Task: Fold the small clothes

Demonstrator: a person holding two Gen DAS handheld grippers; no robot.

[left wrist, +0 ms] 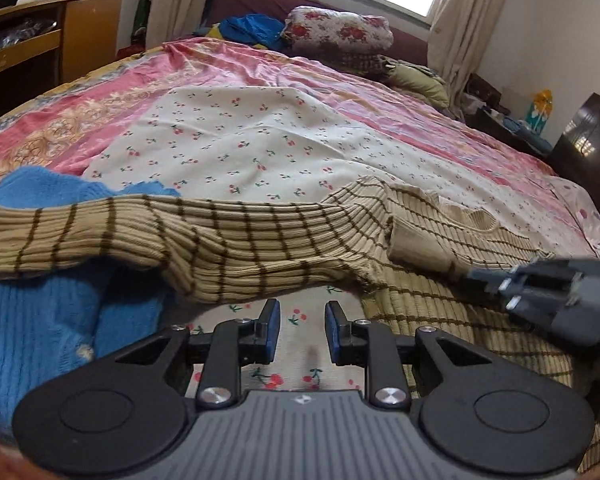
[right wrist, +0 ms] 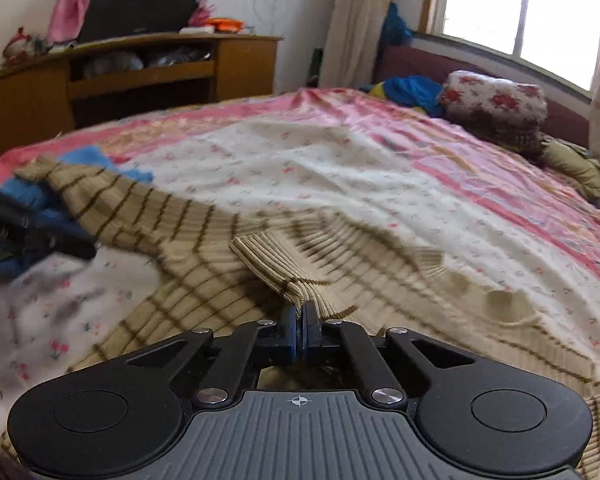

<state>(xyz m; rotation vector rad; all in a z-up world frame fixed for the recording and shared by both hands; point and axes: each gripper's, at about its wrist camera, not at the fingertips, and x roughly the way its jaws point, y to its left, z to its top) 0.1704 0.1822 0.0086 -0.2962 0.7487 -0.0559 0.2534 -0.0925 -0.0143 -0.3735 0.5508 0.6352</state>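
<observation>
Our right gripper [right wrist: 299,320] is clamped on the cuff [right wrist: 276,268] of the striped sweater [left wrist: 236,248], which sprawls across the near bed [left wrist: 260,136]. Our left gripper [left wrist: 299,320] hangs slightly open, empty. The knit looks soft, floppy and light; hems and cuffs seem the best holds.

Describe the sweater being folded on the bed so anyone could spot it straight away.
On the bed's cherry-print sheet lies a beige ribbed sweater with thin brown stripes, one sleeve draped over a blue knit. Only it has stripes, and the right gripper pinches its cuff.
</observation>
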